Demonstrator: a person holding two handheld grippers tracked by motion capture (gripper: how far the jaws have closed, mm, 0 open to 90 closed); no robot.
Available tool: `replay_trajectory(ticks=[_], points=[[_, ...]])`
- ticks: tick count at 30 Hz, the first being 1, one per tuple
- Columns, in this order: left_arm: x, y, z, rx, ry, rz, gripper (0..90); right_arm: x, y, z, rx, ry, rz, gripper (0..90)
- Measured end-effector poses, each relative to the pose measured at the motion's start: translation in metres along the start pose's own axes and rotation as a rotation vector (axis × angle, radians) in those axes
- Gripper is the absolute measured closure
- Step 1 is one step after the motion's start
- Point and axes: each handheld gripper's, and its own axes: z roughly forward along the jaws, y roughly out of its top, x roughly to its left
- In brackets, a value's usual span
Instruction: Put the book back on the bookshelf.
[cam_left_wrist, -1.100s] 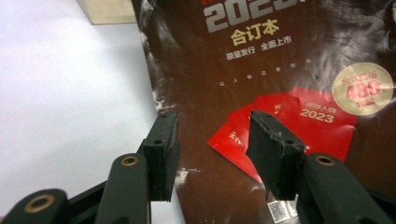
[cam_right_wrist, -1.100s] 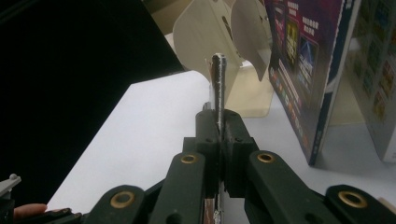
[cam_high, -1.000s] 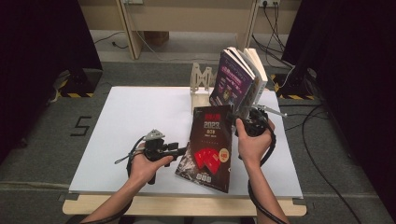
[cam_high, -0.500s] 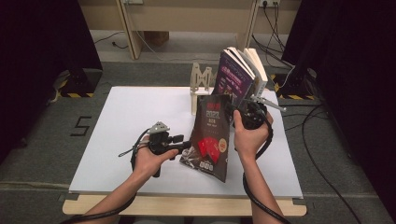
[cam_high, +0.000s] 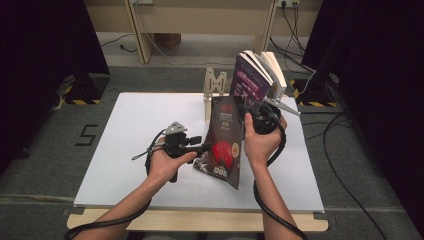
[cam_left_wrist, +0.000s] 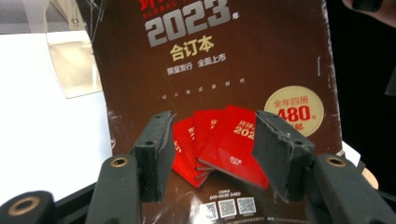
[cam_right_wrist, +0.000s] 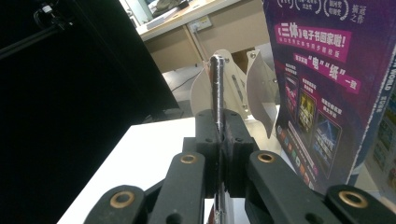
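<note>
1. Brown glossy magazine (cam_high: 223, 142), the one with "2023" in big print and a fan of red booklets on the cover, is tilted up off the white desk (cam_high: 125, 145), standing on its lower edge near the middle, a bit toward the right edge.
2. Right gripper (cam_high: 254, 117) has it pinched by the top right part. In the right gripper view the jaws are clamped tight on the thin edge of the magazine (cam_right_wrist: 216, 93), pads pressed together with just the paper between them.
3. Left gripper (cam_high: 202, 147) sits at the magazine's left edge, low down. In the left gripper view its jaws stand wide apart in front of the cover (cam_left_wrist: 224, 70), not pressing on it, and they've just been opening. Nothing gripped there.
4. Toward the far edge of the desk there's a pale wooden book stand (cam_high: 214, 82), and next to it a purple book (cam_high: 250, 80) leaning with a couple more books behind it, near the far right corner.
5. Purple book also looms just beside the clamped jaws in the right gripper view (cam_right_wrist: 322, 93).
</note>
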Motion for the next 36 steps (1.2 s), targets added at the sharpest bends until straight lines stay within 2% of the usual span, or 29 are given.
replay_trajectory(ticks=[7,20,29,36], points=[[-0.01,0.014,0.007,-0.011,-0.011,0.006,44.9,0.003,-0.002,0.004,0.009,-0.008,-0.004,87.1],[-0.04,0.039,0.03,-0.006,-0.043,0.051,39.0,0.007,-0.004,0.007,0.019,-0.009,-0.023,86.6],[-0.048,0.045,0.042,0.008,-0.042,0.054,38.8,0.007,-0.005,0.008,0.019,-0.014,-0.027,86.5],[-0.05,0.044,0.047,0.021,-0.04,0.048,38.8,0.007,-0.006,0.009,0.024,-0.015,-0.029,86.3]])
